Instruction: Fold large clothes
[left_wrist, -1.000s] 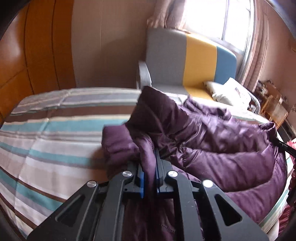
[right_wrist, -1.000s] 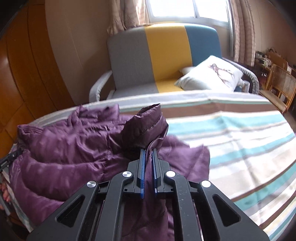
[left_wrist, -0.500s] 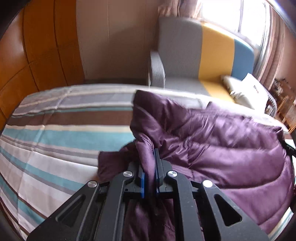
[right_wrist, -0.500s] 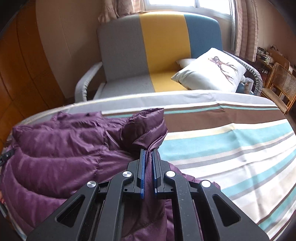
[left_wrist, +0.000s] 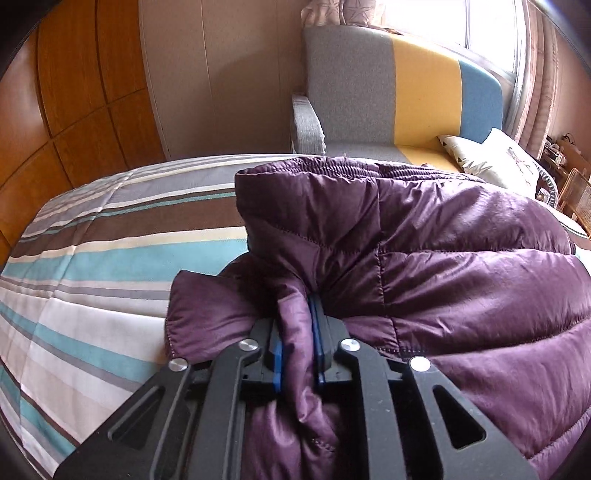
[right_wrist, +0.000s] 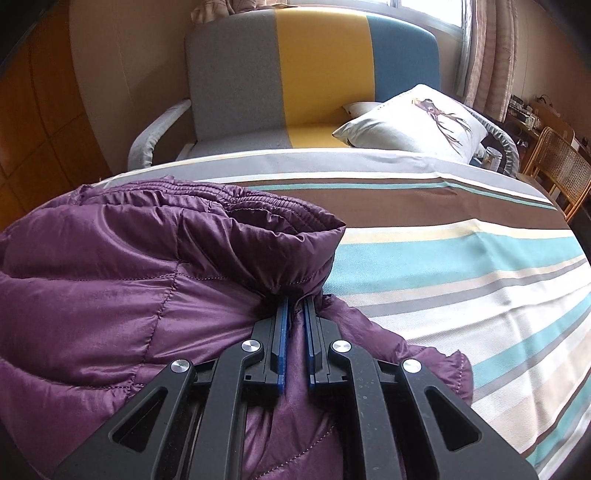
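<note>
While the left gripper (left_wrist: 297, 347) has its jaws just easing apart, a fold of the purple down jacket (left_wrist: 443, 266) sits between the blue pads (left_wrist: 277, 363), loosely pinched now. Risk, left view: slick puffy fabric could spring back and undo the fold once let go; a loose flap on the near left sticks out and may stay untucked. Jacket lies folded over itself on the bed (left_wrist: 110, 258), right half of the view, its edge toward the far side. Striped bedcover in teal, brown, cream, grey. Wood panelling far left, a grey-yellow-blue sofa (left_wrist: 388, 92) past the bed, a window far right.

Right view: the right gripper (right_wrist: 295, 347) has also just been opening a little, jacket cloth bunched between its pads, narrow gap. Risk here: if one side lets go first the layers may skew; fabric may snag on a pad as the gripper pulls away and drag the fold open. Jacket fills the left, striped bed bare on the right. Sofa beyond with a white cushion (right_wrist: 417, 122), a cane chair (right_wrist: 557, 166) far right, curtains by the window.
</note>
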